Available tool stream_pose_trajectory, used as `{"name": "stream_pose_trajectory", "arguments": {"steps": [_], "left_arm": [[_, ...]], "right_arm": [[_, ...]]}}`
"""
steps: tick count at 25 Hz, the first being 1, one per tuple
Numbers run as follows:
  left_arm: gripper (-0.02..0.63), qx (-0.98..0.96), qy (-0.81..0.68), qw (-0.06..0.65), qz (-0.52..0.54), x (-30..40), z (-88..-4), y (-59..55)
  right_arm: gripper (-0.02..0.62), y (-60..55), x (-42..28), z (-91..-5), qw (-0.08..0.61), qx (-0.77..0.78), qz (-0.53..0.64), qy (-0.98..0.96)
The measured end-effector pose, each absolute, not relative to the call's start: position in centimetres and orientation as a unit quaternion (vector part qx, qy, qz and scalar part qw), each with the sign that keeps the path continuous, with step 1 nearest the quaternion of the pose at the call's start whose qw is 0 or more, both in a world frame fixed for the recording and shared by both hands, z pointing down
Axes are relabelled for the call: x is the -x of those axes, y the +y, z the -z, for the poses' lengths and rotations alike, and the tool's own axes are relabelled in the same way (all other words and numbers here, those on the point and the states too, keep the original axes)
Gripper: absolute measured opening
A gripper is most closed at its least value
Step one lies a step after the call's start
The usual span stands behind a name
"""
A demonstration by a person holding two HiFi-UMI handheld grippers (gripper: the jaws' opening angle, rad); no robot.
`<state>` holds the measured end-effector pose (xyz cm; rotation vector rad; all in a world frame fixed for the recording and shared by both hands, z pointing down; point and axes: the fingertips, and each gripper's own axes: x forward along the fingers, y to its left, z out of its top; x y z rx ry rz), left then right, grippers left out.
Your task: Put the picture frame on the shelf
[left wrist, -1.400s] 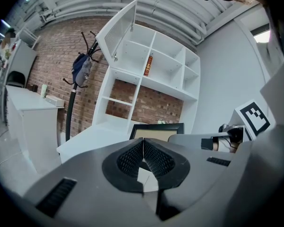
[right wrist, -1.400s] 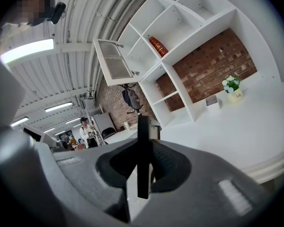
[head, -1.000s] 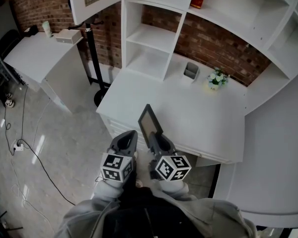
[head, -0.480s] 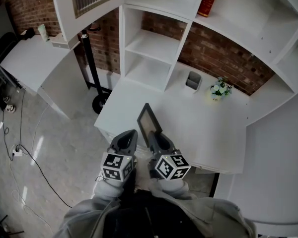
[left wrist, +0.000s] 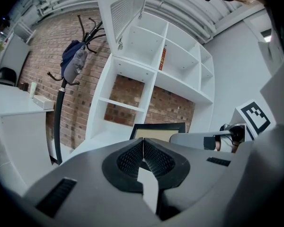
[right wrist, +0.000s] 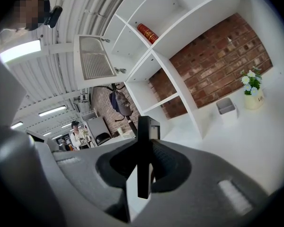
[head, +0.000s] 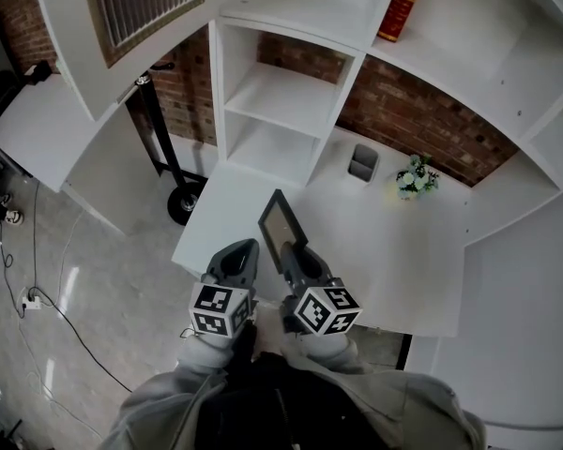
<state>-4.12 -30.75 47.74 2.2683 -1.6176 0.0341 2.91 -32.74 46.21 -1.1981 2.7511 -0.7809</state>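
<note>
A black picture frame with a tan inside stands up out of my right gripper, whose jaws are shut on its lower edge. In the right gripper view the picture frame shows edge-on between the pads. My left gripper hangs beside it to the left, shut with nothing in it; its own view shows the picture frame just past its jaws. Both are held over the front left of the white desk. The white shelf unit stands at the desk's back left with bare compartments.
A grey pen cup and a small pot of white flowers stand at the desk's back by the brick wall. A red book stands on an upper shelf. A black coat stand is left of the desk. A person stands far off.
The head view has moved forward and tilted up, so desk and shelf unit sit lower and closer in the picture. Both grippers keep the same pose, the frame still held in the right one.
</note>
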Motion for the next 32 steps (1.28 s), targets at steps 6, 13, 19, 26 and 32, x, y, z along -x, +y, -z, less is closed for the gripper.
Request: {"name": "stream_pose_trajectory", "arguments": {"steps": [6, 13, 19, 26, 32], "left_arm": [[0.006, -0.809, -0.558, 0.183, -0.011, 4.4, -47.9, -33.9], [0.005, -0.820, -0.540, 0.190, -0.017, 4.6, -48.5, -36.9], [0.005, -0.826, -0.530, 0.192, -0.024, 5.3, -48.8, -39.5], [0.005, -0.829, -0.528, 0.182, -0.026, 6.8, -49.8, -42.4], [0.005, -0.830, -0.528, 0.177, -0.038, 8.4, -50.6, -45.1]], "right_arm": [[0.057, -35.7, -3.0, -46.5, 0.040, 0.398, 0.279, 0.873], [0.057, -38.7, -2.8, -46.9, 0.059, 0.413, 0.308, 0.855], [0.057, -41.6, -2.2, -47.4, 0.076, 0.424, 0.335, 0.838], [0.057, -44.4, -1.3, -48.9, 0.096, 0.436, 0.372, 0.813], [0.057, -47.2, -0.3, -50.1, 0.118, 0.450, 0.394, 0.793]]}}
